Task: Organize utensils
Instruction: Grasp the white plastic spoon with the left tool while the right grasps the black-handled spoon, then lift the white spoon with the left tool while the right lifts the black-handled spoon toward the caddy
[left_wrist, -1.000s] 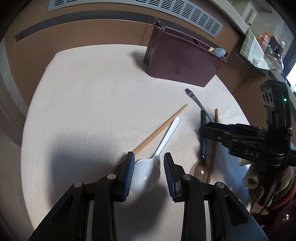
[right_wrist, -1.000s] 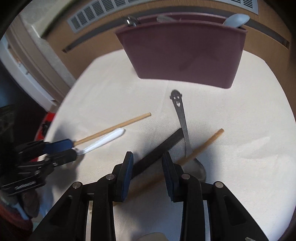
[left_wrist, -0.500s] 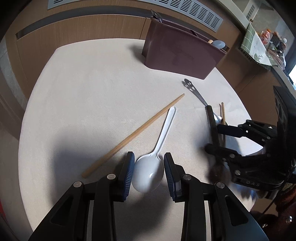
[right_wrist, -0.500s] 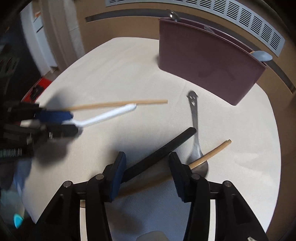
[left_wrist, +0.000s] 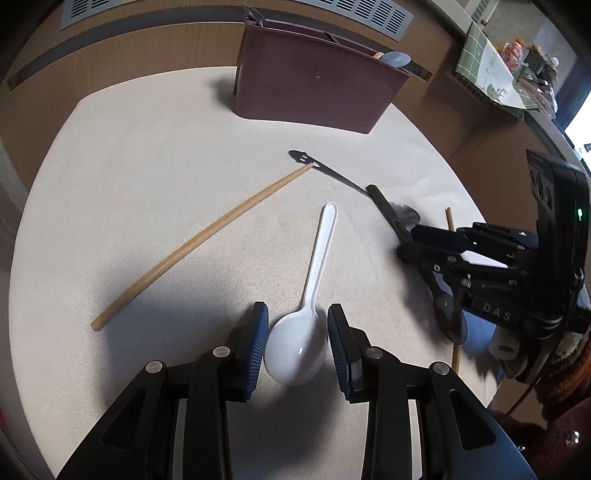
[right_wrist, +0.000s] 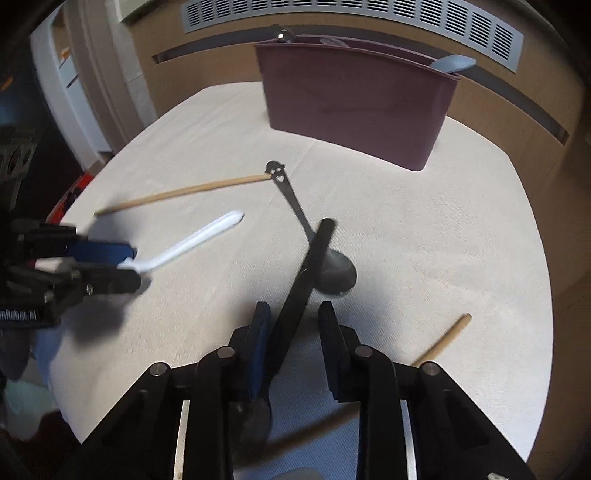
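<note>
My left gripper (left_wrist: 296, 338) is shut on the bowl of a white plastic spoon (left_wrist: 317, 266), held just above the table with its handle pointing away. It also shows in the right wrist view (right_wrist: 195, 240). My right gripper (right_wrist: 293, 338) holds a black-handled spoon (right_wrist: 306, 273) against its left pad, handle raised and pointing forward. A wooden chopstick (left_wrist: 199, 243) and a metal spoon with a smiley handle (left_wrist: 332, 173) lie on the white tablecloth. A second chopstick (right_wrist: 443, 341) lies at the right. The maroon utensil holder (left_wrist: 314, 92) stands at the far edge.
The holder has a grey spoon (left_wrist: 395, 59) and a metal utensil (right_wrist: 282, 35) standing in it. A wooden wall with a vent grille (right_wrist: 351, 18) runs behind the round table. A cluttered counter (left_wrist: 517, 66) is at the far right.
The left gripper has lifted the white spoon clear of the chopstick. The right gripper has picked up the black-handled spoon and swung it off the metal spoon and chopstick.
</note>
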